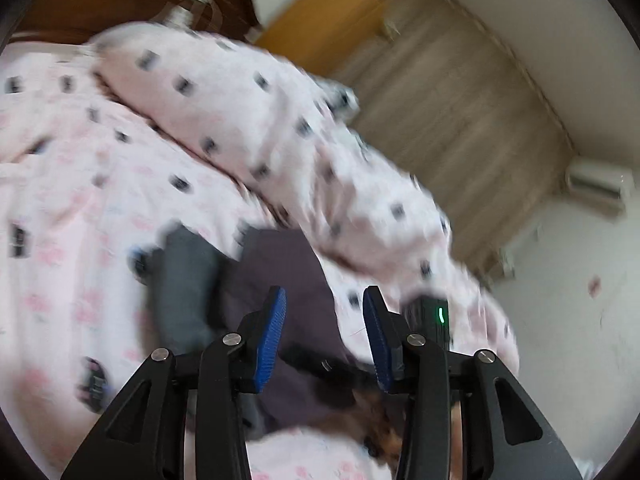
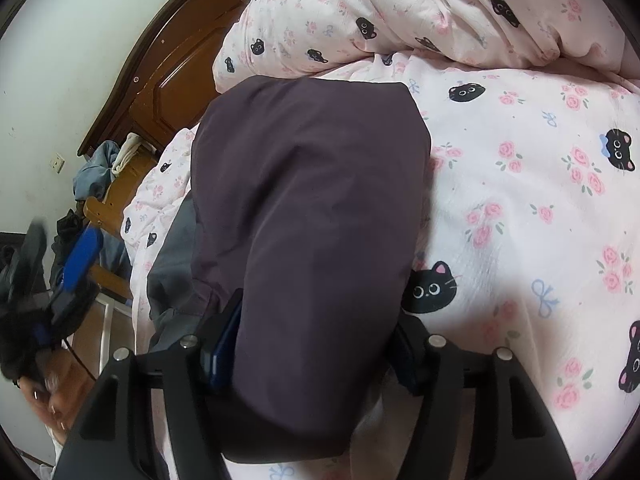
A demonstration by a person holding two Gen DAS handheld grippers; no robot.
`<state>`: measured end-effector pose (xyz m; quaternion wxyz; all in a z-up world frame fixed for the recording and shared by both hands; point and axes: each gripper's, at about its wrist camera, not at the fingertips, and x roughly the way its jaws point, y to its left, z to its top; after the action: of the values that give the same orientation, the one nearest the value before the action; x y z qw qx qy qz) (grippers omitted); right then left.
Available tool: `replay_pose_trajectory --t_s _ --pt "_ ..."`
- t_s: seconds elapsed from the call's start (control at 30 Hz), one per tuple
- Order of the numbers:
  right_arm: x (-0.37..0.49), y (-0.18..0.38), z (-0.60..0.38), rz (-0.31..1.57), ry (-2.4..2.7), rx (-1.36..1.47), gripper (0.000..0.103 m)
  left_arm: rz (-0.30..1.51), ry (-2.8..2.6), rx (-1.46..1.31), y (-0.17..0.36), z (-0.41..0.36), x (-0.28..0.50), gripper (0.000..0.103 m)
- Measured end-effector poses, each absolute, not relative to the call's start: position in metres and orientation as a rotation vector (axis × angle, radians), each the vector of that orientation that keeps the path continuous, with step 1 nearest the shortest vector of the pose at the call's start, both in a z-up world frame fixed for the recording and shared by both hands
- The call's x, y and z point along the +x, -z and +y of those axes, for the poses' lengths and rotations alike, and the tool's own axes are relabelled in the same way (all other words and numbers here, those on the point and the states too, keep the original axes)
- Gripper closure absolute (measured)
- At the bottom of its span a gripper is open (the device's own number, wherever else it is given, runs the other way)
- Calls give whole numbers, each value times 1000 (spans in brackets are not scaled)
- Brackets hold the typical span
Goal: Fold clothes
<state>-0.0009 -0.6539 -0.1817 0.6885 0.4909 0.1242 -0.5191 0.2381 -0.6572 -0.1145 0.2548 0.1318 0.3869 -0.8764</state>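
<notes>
My right gripper (image 2: 316, 354) is clamped on the near edge of the purple garment (image 2: 308, 184), which fills the middle of the right view on the bed (image 2: 520, 200). Left gripper (image 1: 325, 334) is spread wide with nothing in it. Looks mid-fold to me; next the left needs to grab the free edge.

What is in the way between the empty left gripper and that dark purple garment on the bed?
Nothing visible. The left gripper hangs open directly above the dark purple garment, with only air between. The right gripper already clamps it.
</notes>
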Motion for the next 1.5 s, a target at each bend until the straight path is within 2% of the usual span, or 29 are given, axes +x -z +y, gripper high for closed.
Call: replay_pose_trajectory --t_s 0.17,0.33,0.43,0.53,0.6,0.67,0.73,0.77,1.17,1.3,1.5 --pt "-6 174 -653 306 1153 1111 32 1142 2180 650 168 -674 217 68" --pt "-12 140 -650 387 1246 1016 24 1151 2168 667 174 -677 216 68" --pt "-15 116 -647 441 1315 941 23 1159 2152 671 176 -680 212 68" --pt "-16 84 -646 408 1346 839 24 1178 2139 664 176 -679 213 68" --pt "-3 74 -656 440 1325 804 27 1168 2134 671 175 -678 215 68" --pt "12 70 -669 490 1294 780 38 1157 2130 677 175 -678 215 68" --pt "30 73 -685 557 1251 772 54 1154 2125 680 176 -678 215 68" --pt "37 78 -692 592 1251 770 55 1158 2123 679 177 -679 215 68" --pt "72 159 -763 848 1296 902 56 1175 2070 693 187 -684 221 68" --pt "63 164 -763 803 1277 949 56 1172 2073 699 188 -685 221 68" --pt "45 126 -725 591 1257 895 55 1181 2088 693 187 -685 223 68"
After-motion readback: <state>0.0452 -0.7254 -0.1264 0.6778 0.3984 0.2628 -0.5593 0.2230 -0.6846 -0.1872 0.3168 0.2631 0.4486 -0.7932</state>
